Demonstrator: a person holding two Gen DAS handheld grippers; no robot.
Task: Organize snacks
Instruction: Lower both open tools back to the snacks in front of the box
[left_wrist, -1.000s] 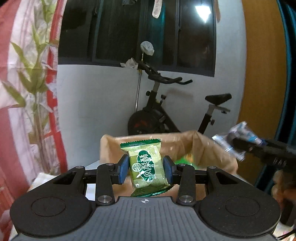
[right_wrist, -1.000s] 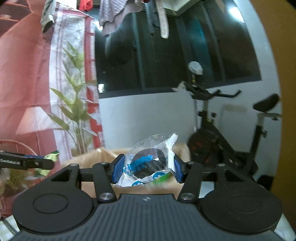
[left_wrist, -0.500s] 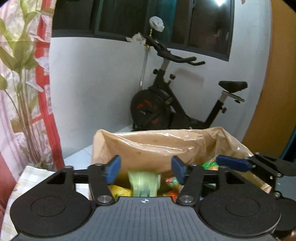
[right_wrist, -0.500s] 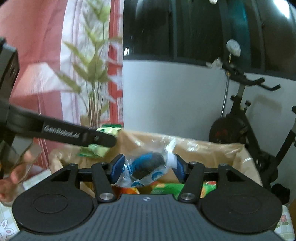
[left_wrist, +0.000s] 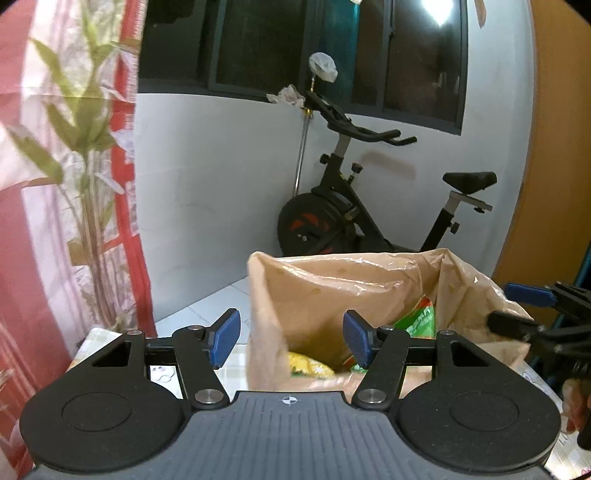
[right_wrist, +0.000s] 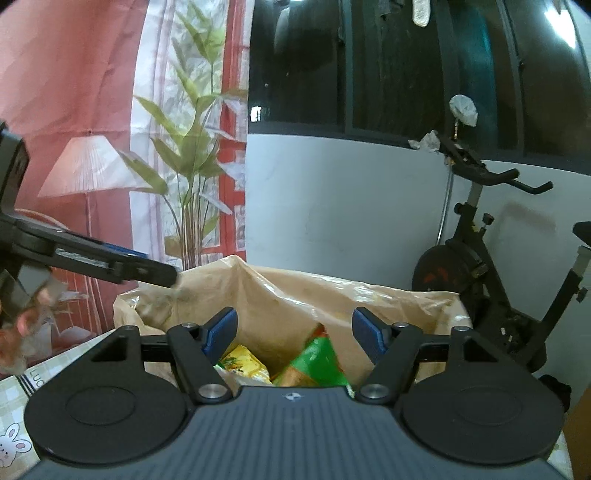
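A tan plastic bag (left_wrist: 354, 284) stands open in front of both grippers; it also shows in the right wrist view (right_wrist: 288, 295). Inside lie a yellow snack packet (left_wrist: 308, 369) and a green packet (left_wrist: 415, 317), seen in the right wrist view as the yellow packet (right_wrist: 245, 363) and the green packet (right_wrist: 317, 360). My left gripper (left_wrist: 290, 341) is open and empty at the bag's left rim. My right gripper (right_wrist: 293, 334) is open and empty above the bag's mouth. The right gripper also shows in the left wrist view (left_wrist: 532, 310), the left gripper in the right wrist view (right_wrist: 110, 264).
An exercise bike (left_wrist: 354, 206) stands behind the bag against a white wall. A red and white curtain with leaf print (left_wrist: 66, 184) hangs on the left. A checked tablecloth (right_wrist: 14, 391) covers the table under the bag. An orange door (left_wrist: 546, 184) is on the right.
Both grippers have opened and let their packets drop into the bag: the green packet from the left, the clear blue packet from the right. Both now hang empty over the bag.
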